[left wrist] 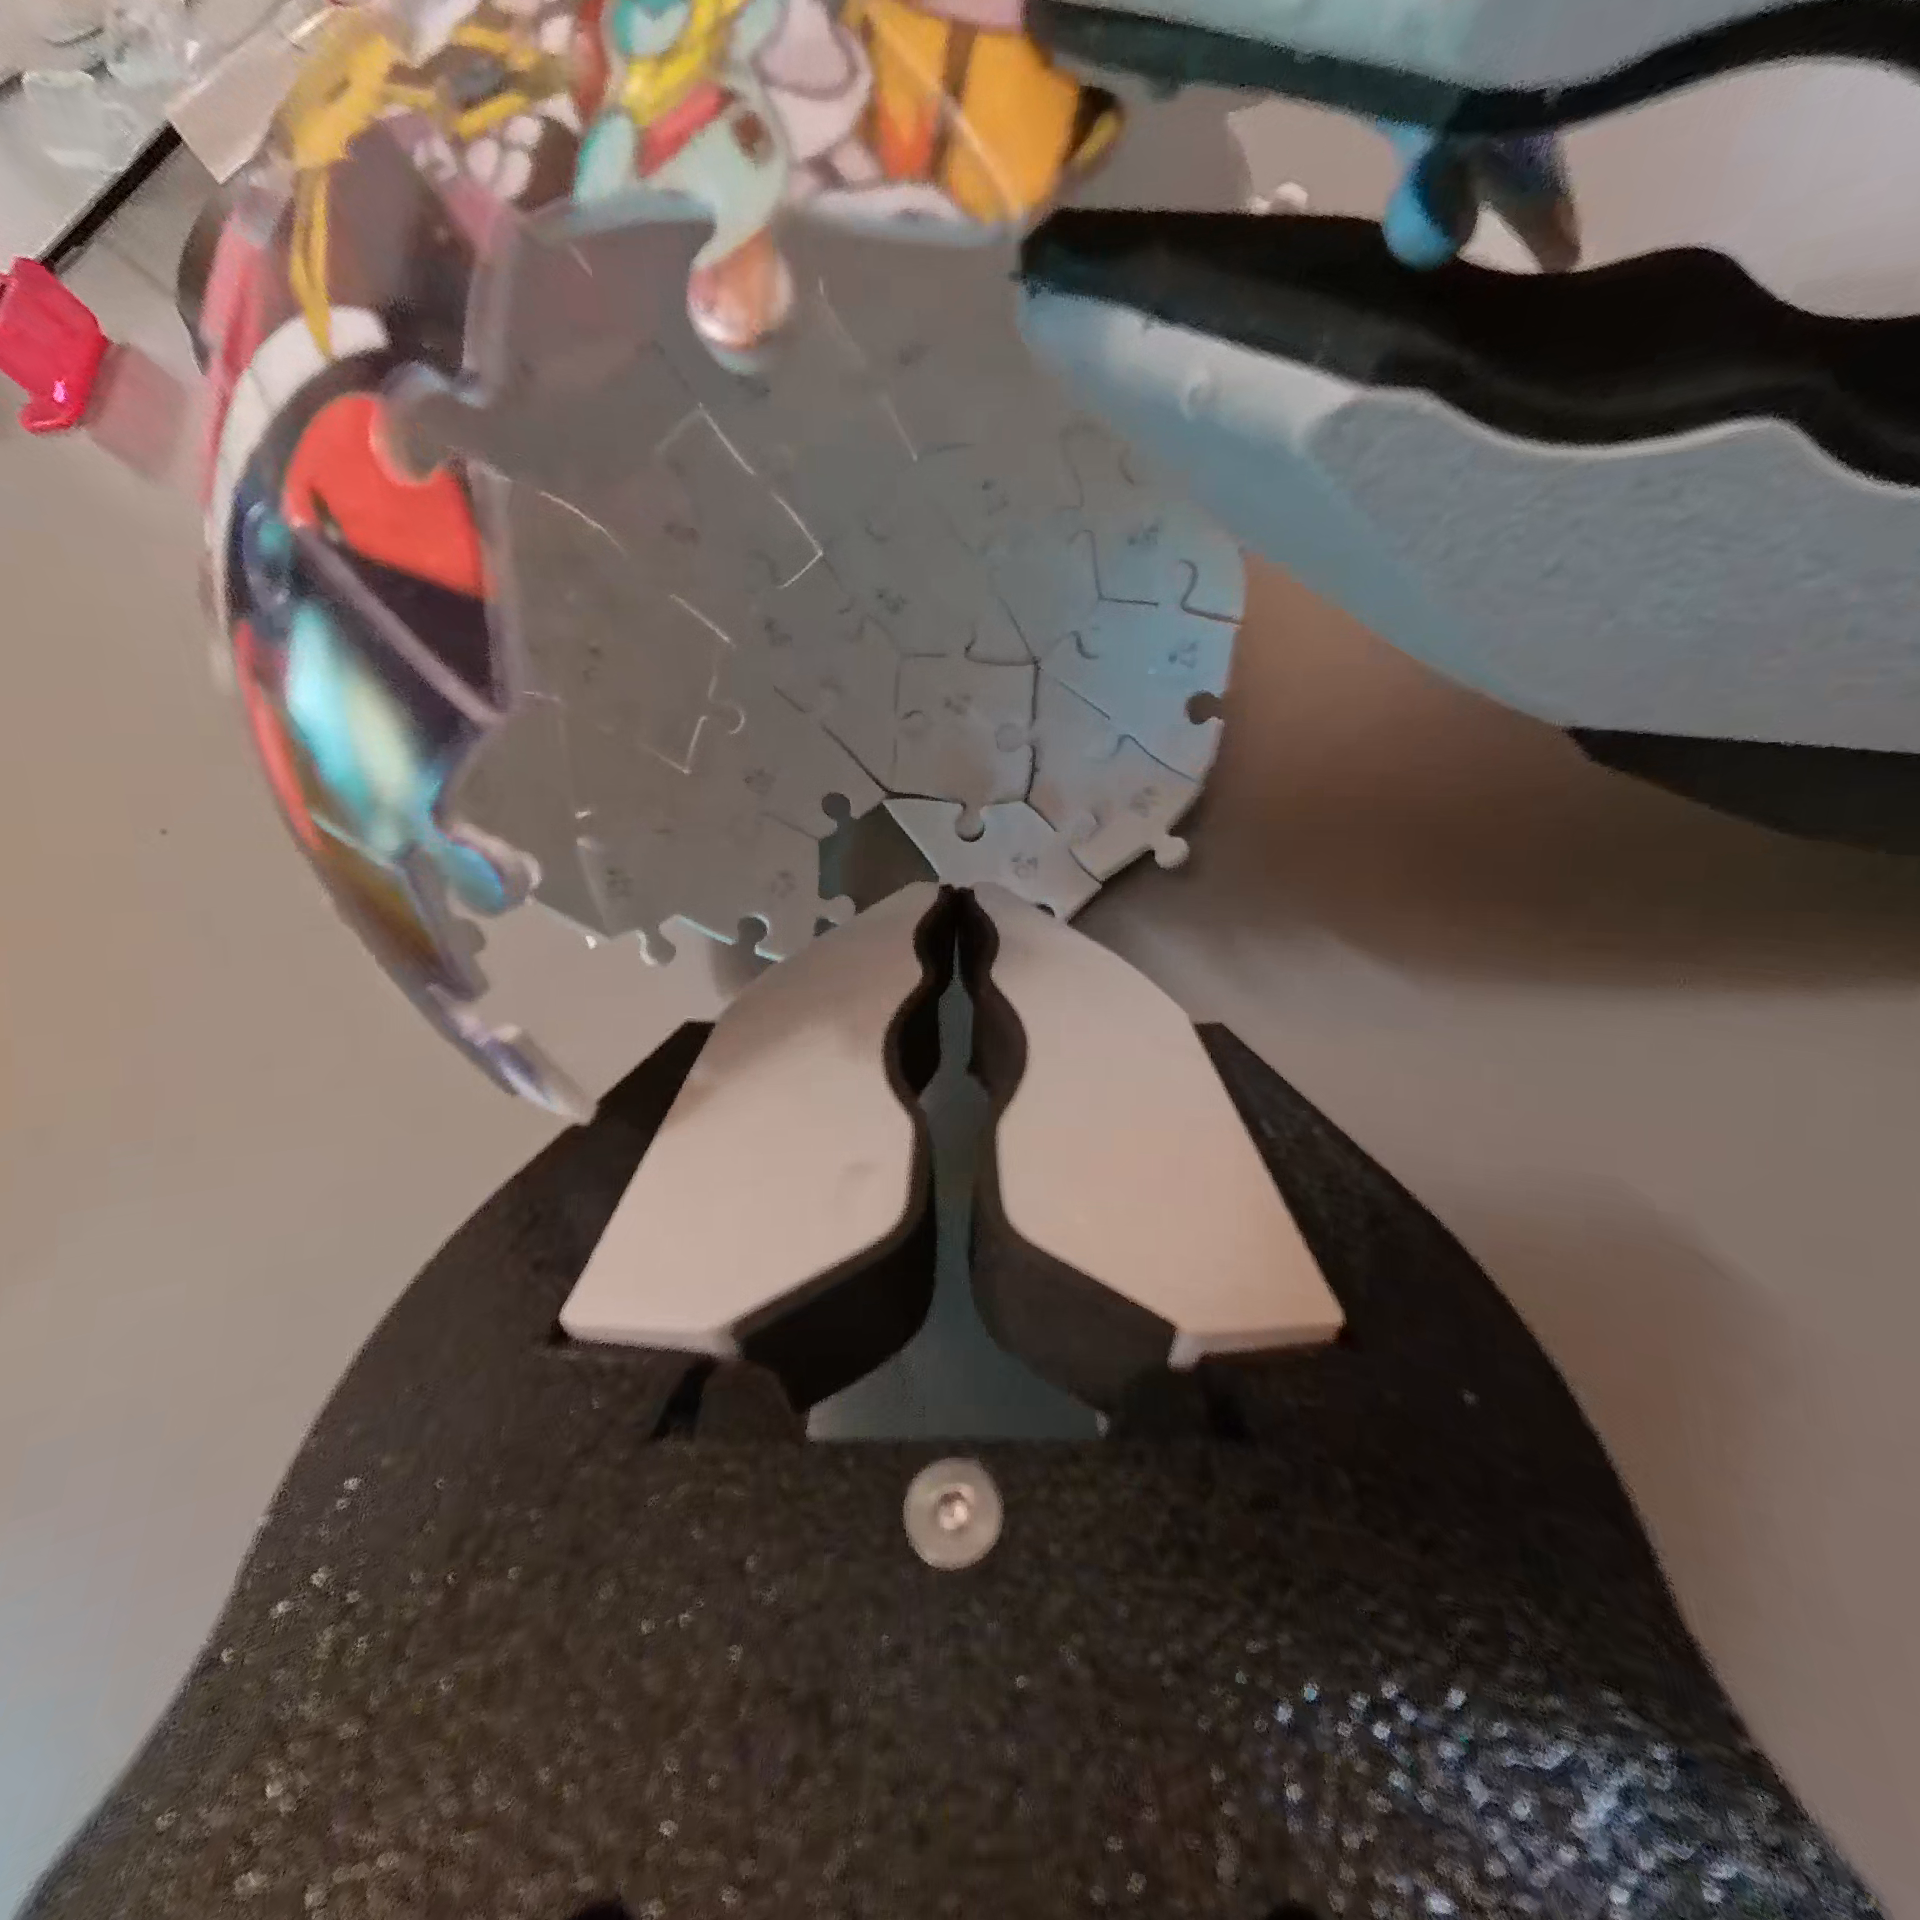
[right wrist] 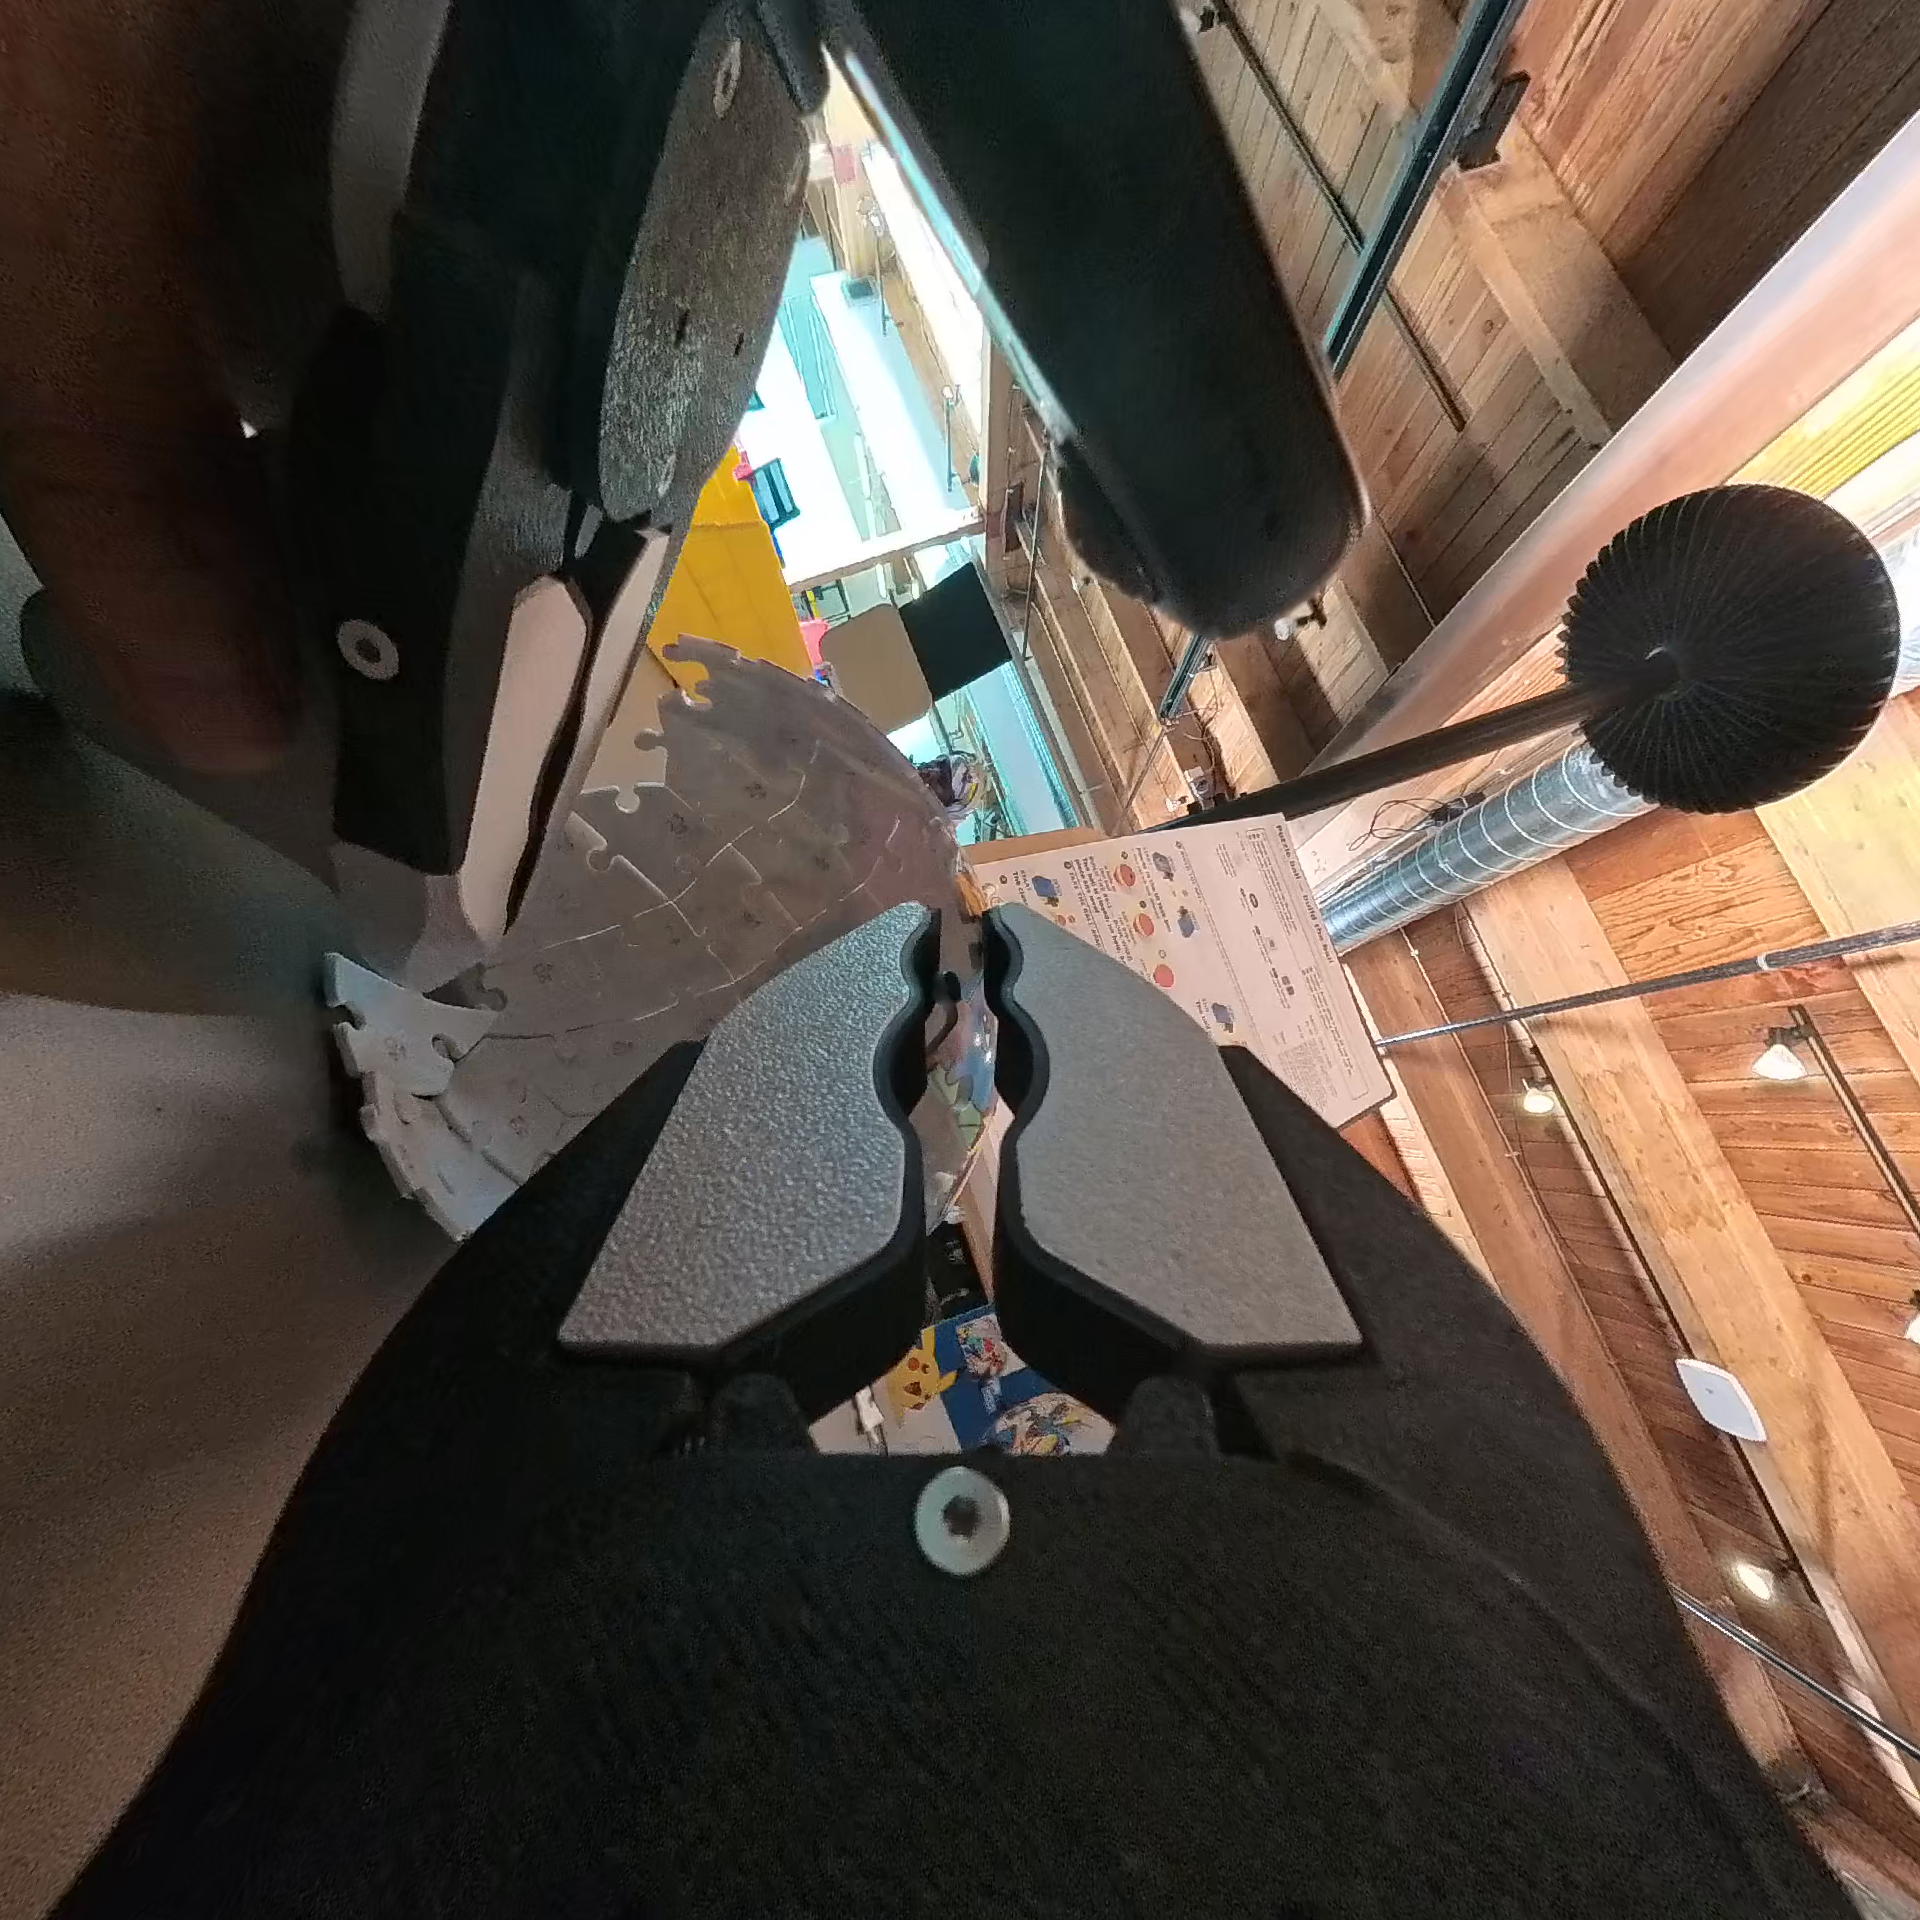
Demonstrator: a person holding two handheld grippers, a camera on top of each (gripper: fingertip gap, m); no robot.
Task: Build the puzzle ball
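The puzzle ball [left wrist: 831, 623] is a part-built curved shell, grey inside and printed with bright cartoon colours outside [left wrist: 343, 623]. It is held in the air between both grippers. My left gripper [left wrist: 956, 914] is shut on the shell's near lower rim. My right gripper [left wrist: 1031, 244] comes in from the upper right and pinches the shell's top edge by the coloured pieces. In the right wrist view the right gripper [right wrist: 961, 935] is shut on the shell's [right wrist: 727, 831] rim, and the left gripper [right wrist: 457, 914] grips the opposite edge.
The beige table [left wrist: 208, 1247] lies below. A red part [left wrist: 52, 353] and several loose pieces [left wrist: 208, 83] lie at the far left. An instruction sheet [right wrist: 1195, 956], the puzzle box [right wrist: 966, 1371] and a black round lamp [right wrist: 1725, 644] show beyond. The grippers' ends are close to 11 centimetres from one another.
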